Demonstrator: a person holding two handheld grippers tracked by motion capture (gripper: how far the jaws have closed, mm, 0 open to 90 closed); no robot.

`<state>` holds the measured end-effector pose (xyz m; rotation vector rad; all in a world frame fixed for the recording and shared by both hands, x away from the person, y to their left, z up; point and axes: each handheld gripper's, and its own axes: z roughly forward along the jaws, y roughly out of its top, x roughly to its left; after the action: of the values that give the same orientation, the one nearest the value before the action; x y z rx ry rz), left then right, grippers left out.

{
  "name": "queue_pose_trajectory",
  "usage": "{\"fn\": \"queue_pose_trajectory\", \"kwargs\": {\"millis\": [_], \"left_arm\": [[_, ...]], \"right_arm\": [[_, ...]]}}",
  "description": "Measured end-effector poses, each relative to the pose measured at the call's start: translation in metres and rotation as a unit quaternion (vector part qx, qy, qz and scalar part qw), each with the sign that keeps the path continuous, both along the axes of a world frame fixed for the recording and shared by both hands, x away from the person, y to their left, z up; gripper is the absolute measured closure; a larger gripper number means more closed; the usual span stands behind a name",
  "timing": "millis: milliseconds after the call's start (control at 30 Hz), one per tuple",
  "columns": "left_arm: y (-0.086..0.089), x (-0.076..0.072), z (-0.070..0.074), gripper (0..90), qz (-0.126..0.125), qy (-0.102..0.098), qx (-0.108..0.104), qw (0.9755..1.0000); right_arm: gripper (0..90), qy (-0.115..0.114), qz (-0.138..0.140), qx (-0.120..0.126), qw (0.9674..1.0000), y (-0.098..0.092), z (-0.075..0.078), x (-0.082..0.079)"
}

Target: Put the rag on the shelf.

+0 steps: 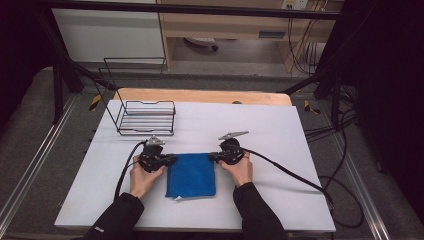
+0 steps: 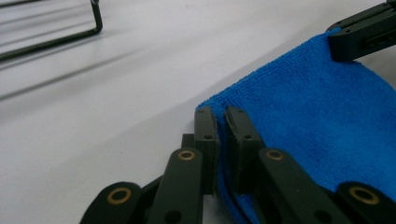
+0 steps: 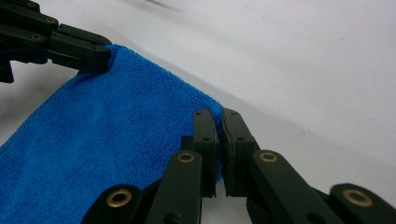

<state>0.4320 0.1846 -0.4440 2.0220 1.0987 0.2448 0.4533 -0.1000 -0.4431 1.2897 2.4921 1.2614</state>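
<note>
the left gripper (image 1: 169,159) is pinching the far left corner of the blue cloth (image 1: 191,175), which is lying mid-table; the right gripper (image 1: 214,157) is pinching the far right corner. probably folding: both should be lifting evenly, keeping the edge taut.

This looks like a lab or test room. A table (image 1: 300,150) with a plain white cover stands inside a black metal frame (image 1: 200,9), with rails (image 1: 30,165) on a grey floor. Loose cables (image 1: 345,200) run across the floor, and more hang by a wooden desk (image 1: 225,25) behind it.
</note>
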Motion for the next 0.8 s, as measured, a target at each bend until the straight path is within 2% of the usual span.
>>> {"fn": "queue_pose_trajectory", "kwargs": {"millis": [233, 400, 600, 800], "left_arm": [[0.005, -0.009, 0.014, 84.0, -0.001, -0.027, -0.023, 0.9994], [0.006, -0.019, 0.025, 83.9, -0.002, -0.051, -0.029, 0.9983], [0.007, -0.024, 0.032, 83.9, -0.005, -0.061, -0.033, 0.9976], [0.01, -0.031, 0.042, 83.9, -0.01, -0.075, -0.044, 0.9962]], "right_arm": [[86.1, -0.031, -0.006, 0.018, 0.9993, -0.003, 0.012, -0.009], [86.1, -0.051, -0.011, 0.032, 0.9982, -0.004, 0.02, -0.018], [86.0, -0.079, -0.011, 0.041, 0.996, -0.007, 0.03, -0.03], [86.1, -0.096, -0.009, 0.056, 0.9937, -0.01, 0.037, -0.039]]}}
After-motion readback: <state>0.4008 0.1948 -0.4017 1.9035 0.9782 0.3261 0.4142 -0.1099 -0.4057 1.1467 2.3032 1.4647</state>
